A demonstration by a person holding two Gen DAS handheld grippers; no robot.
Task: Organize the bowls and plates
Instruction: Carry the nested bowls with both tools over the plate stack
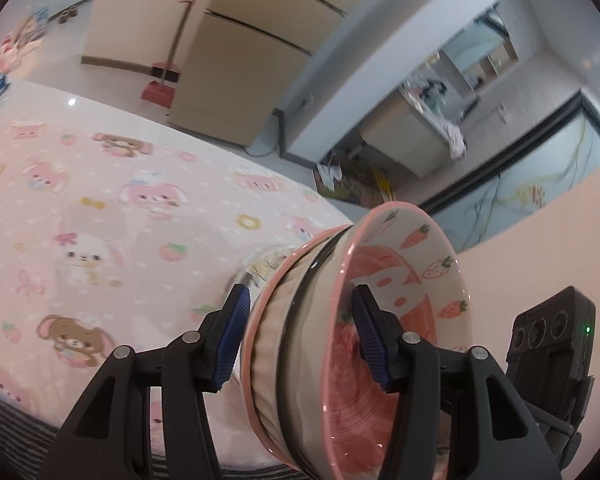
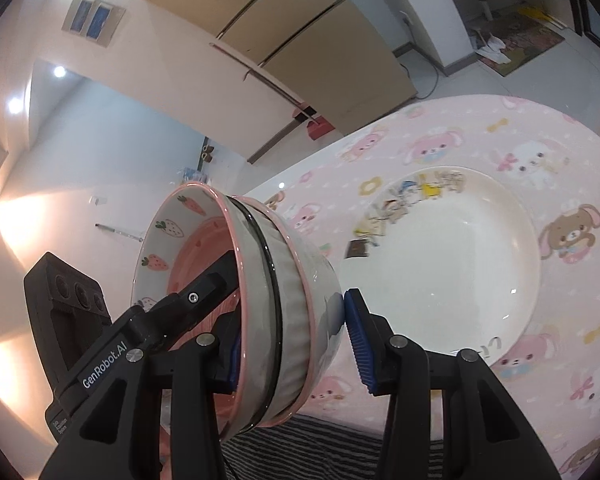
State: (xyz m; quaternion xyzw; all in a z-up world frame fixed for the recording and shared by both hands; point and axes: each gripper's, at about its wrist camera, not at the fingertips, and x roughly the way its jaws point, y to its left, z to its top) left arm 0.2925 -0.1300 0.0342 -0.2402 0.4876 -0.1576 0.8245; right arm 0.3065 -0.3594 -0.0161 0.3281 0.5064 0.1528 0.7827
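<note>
A stack of nested bowls with pink rims and strawberry prints (image 1: 380,320) is held tilted on its side above the table between both grippers. My left gripper (image 1: 296,340) is shut on its wall, one finger inside and one outside. My right gripper (image 2: 292,344) is shut on the same stack (image 2: 260,300) from the opposite side; the left gripper's finger shows inside the bowl there. A white deep plate with cartoon figures on its rim (image 2: 440,264) lies on the table to the right of the stack; a sliver of it shows behind the stack in the left wrist view (image 1: 260,268).
The table wears a pink cartoon-bunny cloth (image 1: 100,208) with a striped cloth at its near edge (image 2: 320,444). A beige fridge (image 1: 240,60), a red dustpan with broom (image 1: 158,92) and a doorway stand beyond the table.
</note>
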